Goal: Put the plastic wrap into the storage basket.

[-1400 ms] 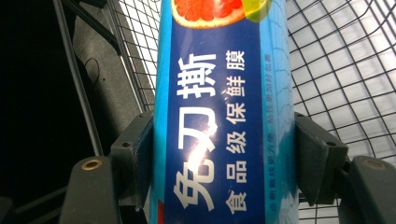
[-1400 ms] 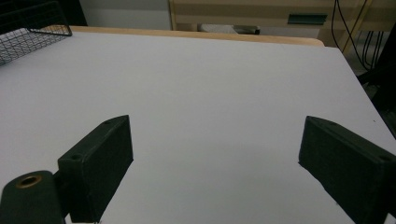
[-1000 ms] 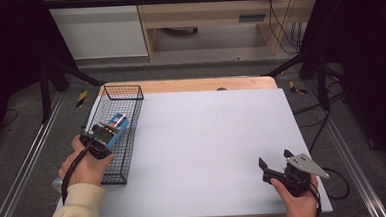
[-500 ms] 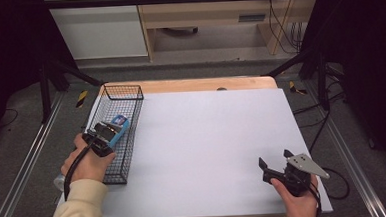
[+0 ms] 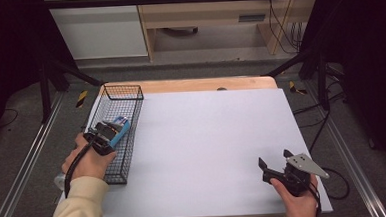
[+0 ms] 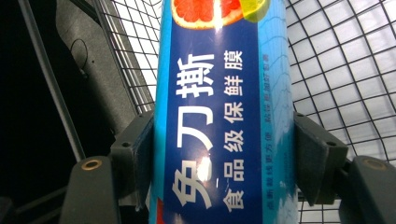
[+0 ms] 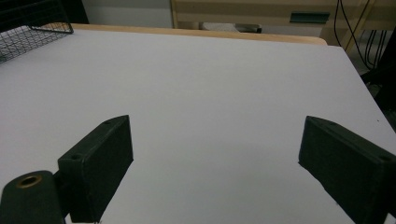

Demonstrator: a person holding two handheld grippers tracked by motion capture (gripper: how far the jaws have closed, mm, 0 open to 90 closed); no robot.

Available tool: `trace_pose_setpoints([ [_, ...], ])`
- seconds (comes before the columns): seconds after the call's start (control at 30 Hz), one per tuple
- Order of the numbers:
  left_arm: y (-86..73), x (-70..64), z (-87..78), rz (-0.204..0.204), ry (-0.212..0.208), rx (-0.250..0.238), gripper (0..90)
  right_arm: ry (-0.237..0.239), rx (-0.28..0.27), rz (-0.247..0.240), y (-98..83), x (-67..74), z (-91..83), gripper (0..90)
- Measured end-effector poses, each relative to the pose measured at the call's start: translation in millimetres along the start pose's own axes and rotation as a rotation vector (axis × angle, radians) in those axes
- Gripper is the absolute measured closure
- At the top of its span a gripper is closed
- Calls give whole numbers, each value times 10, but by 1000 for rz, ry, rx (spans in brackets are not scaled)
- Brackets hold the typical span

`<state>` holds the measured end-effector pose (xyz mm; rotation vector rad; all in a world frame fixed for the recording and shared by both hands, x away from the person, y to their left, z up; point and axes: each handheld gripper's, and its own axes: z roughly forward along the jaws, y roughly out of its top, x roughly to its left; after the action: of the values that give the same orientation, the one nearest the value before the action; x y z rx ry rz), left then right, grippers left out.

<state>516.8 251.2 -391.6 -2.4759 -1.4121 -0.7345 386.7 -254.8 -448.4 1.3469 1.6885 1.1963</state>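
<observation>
A long blue box of cling film (image 6: 224,107) with Chinese print and a grapefruit picture is clamped between the jaws of my left gripper (image 6: 224,154). In the high view that gripper (image 5: 113,131) holds the blue box (image 5: 119,129) over the black wire basket (image 5: 121,87) at the table's left edge. My right gripper (image 5: 274,165) rests near the front right corner of the white table top (image 5: 207,138). In the right gripper view its jaws (image 7: 215,163) stand wide apart with nothing between them.
The basket's mesh floor (image 6: 345,70) lies below the box. A wooden strip (image 5: 195,85) borders the table's far edge. Metal rails run along both sides, and cables (image 5: 335,181) trail off the right side. A wooden cabinet stands behind the table.
My left hand has shifted slightly with the blue box over the basket. The right gripper has stayed where it was.
</observation>
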Motion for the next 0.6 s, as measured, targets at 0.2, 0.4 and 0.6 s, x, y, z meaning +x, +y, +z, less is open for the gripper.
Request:
trace_pose_setpoints([
  [0.2, 2, 1, 4, -1, -1, 0, 320, -1, 2, -2, -1, -1, 2, 101],
  [0.4, 2, -3, 6, 5, 1, 2, 319, 1, 1, 0, 0, 1, 0, 101],
  [0.6, 0, -23, 12, 9, 12, 0, 316, 1, 2, -2, -1, 0, 1, 101],
])
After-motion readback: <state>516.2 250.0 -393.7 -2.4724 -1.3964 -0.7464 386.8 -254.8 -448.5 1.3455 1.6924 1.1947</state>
